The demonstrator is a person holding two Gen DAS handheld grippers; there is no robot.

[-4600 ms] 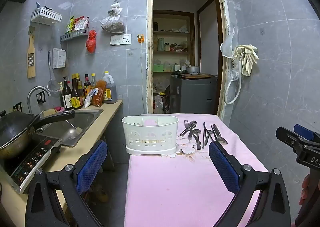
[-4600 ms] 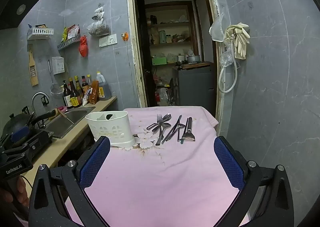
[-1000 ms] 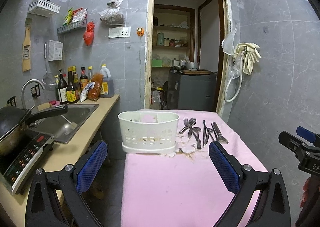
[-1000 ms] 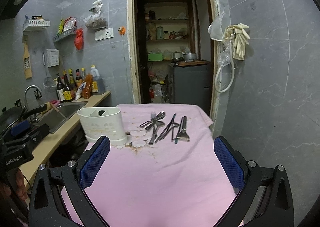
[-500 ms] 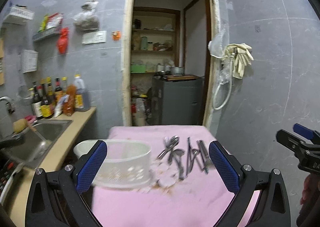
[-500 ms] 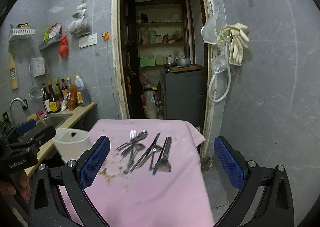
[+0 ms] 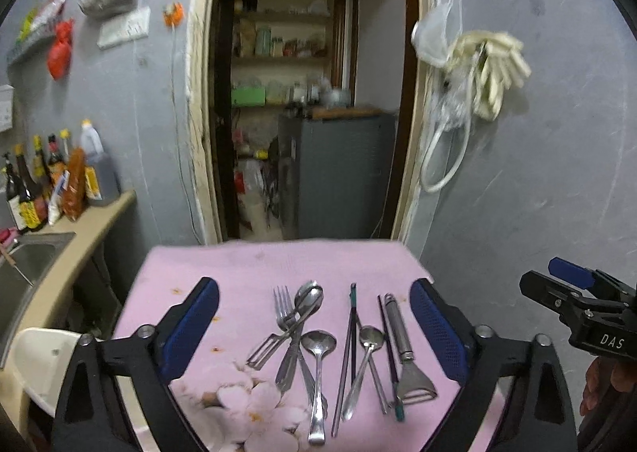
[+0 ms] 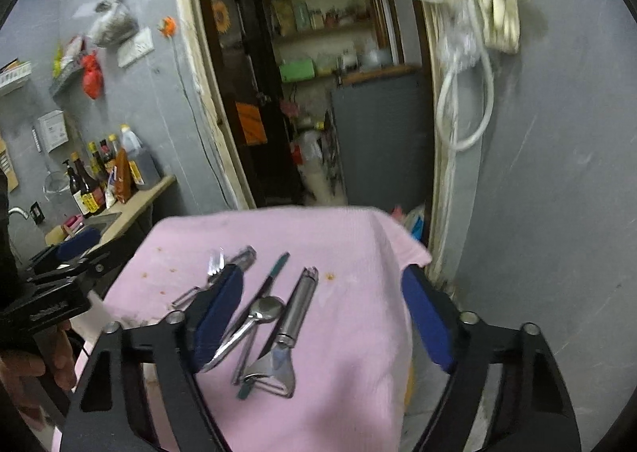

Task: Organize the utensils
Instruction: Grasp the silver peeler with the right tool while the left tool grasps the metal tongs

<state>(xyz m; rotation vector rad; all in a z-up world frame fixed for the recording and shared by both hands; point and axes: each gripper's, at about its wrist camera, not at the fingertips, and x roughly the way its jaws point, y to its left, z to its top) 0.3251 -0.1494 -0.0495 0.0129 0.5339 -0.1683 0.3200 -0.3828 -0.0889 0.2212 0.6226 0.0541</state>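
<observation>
Several metal utensils lie side by side on the pink tablecloth (image 7: 239, 265): a fork (image 7: 282, 310), a large spoon (image 7: 317, 348), chopsticks (image 7: 351, 332), a small spoon (image 7: 371, 336) and a peeler (image 7: 403, 348). My left gripper (image 7: 314, 328) hangs over them, its jaws closing with nothing pressed between the pads. My right gripper (image 8: 322, 314) hovers over the peeler (image 8: 294, 316) and a spoon (image 8: 264, 310). Its jaws are closing too, and its pads touch nothing. The white utensil basket (image 7: 36, 356) shows only at the lower left edge.
A counter (image 7: 91, 221) with sauce bottles (image 7: 59, 181) and a sink runs along the left. An open doorway (image 7: 302, 133) lies behind the table, and rubber gloves (image 7: 493, 70) hang on the right wall. A hand (image 8: 40, 364) holds the left gripper (image 8: 59, 273).
Both grippers have swept forward and to the right until they stand over the utensils. The basket has slid to the left view's lower left corner. Both pairs of jaws have narrowed.
</observation>
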